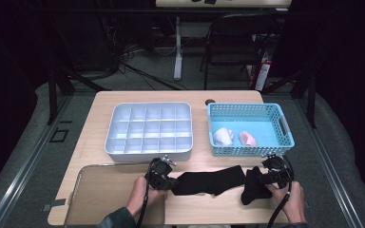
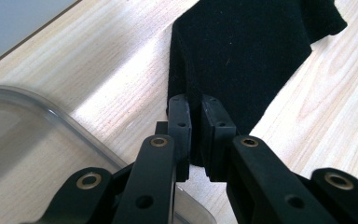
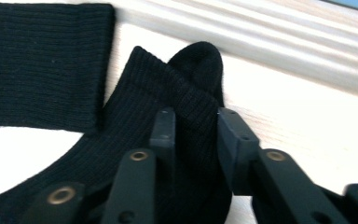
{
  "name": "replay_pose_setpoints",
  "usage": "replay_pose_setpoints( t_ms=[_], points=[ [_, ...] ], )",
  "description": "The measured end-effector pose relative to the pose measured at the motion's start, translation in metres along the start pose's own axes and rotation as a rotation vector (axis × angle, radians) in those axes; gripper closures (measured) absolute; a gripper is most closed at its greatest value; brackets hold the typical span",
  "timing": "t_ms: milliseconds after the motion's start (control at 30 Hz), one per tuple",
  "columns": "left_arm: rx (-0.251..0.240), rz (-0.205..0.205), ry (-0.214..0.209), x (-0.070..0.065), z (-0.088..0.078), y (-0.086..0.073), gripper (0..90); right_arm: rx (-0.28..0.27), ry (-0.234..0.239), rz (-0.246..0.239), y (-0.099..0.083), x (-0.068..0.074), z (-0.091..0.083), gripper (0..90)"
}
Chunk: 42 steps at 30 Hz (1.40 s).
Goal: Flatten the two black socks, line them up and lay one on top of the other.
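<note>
A: Start at the left hand-held gripper. What is it doing?

B: Its jaws are nearly together, pinching one end of the long black sock that lies flat on the near part of the surface, just right of the clear lid. The right hand-held gripper has its jaws drawn in on a raised fold of the second black sock, which is bunched just right of the first, near the blue basket.

A: What could go wrong?

B: The left grip takes only the sock's edge, so a sideways pull could slide the cloth out. The right one holds a ridge of ribbed knit; I'd judge it may catch one layer only, and the sock would unfold or drop when lifted. The two socks lie close, so dragging one may shift the other.

A: Farther out?

B: The grey divided tray is far left, its cells bare.

A: Any writing?

B: No brand, label or lettering can be read on anything.
</note>
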<state>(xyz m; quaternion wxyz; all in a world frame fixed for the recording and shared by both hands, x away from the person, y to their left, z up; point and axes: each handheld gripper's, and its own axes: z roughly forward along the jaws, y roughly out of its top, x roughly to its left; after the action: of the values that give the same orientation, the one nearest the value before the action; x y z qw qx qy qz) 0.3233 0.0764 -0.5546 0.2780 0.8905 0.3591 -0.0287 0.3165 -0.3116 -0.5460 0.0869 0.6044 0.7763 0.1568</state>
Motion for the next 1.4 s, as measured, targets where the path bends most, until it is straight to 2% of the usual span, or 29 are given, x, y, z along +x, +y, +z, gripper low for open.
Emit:
replay_pose_setpoints(
  t_ms=[33,100,133,233,300,400,433,533,700,800,867,933,1067,1333,1400],
  points=[
    [-0.001,0.000,-0.003,0.000,0.000,0.000,83.4,-0.019,-0.013,0.021,-0.001,-0.001,0.000,72.8],
    [-0.003,0.000,-0.006,0.000,0.000,0.000,83.2,-0.006,-0.038,0.027,-0.002,-0.005,-0.005,73.5],
    [-0.004,-0.002,-0.008,0.000,0.000,0.000,83.0,-0.020,-0.044,0.045,-0.003,-0.006,-0.007,73.4],
    [-0.002,0.003,-0.012,-0.001,0.000,0.001,80.9,-0.061,-0.059,0.071,-0.004,-0.010,-0.017,68.7],
    [-0.004,0.004,-0.015,-0.001,0.000,0.001,79.7,-0.078,-0.039,0.064,-0.003,-0.011,-0.018,59.4],
    [0.001,0.008,-0.018,-0.001,-0.001,0.001,77.6,-0.052,-0.038,0.060,-0.003,-0.014,-0.010,55.7],
    [0.001,0.009,-0.018,-0.001,-0.001,0.001,76.8,-0.060,-0.038,0.062,-0.003,-0.014,-0.009,55.8],
    [0.006,0.008,-0.019,-0.001,-0.001,0.002,72.6,-0.089,-0.043,0.047,-0.002,-0.010,-0.012,58.2],
    [0.002,0.007,-0.005,-0.005,-0.002,0.004,54.7,-0.047,-0.032,0.038,-0.001,-0.011,0.001,69.0],
    [-0.014,0.007,0.002,-0.006,-0.005,0.005,44.5,-0.051,-0.023,0.033,-0.001,-0.011,0.000,75.8],
    [-0.016,0.020,0.006,-0.006,-0.007,0.005,39.9,-0.053,-0.029,0.026,-0.001,-0.010,-0.002,77.3],
    [-0.028,0.014,0.000,-0.005,-0.009,0.005,35.4,-0.060,-0.027,0.027,-0.001,-0.010,-0.006,77.4],
    [-0.036,0.022,-0.010,-0.005,-0.013,0.006,31.9,-0.101,-0.032,0.030,-0.002,-0.010,-0.017,77.4],
    [-0.037,0.020,-0.016,-0.006,-0.014,0.005,30.3,-0.099,-0.021,0.037,-0.003,-0.013,-0.018,79.5],
    [-0.041,0.015,-0.017,-0.006,-0.014,0.005,29.8,-0.129,-0.026,0.042,-0.004,-0.012,-0.023,79.6]
  ],
)
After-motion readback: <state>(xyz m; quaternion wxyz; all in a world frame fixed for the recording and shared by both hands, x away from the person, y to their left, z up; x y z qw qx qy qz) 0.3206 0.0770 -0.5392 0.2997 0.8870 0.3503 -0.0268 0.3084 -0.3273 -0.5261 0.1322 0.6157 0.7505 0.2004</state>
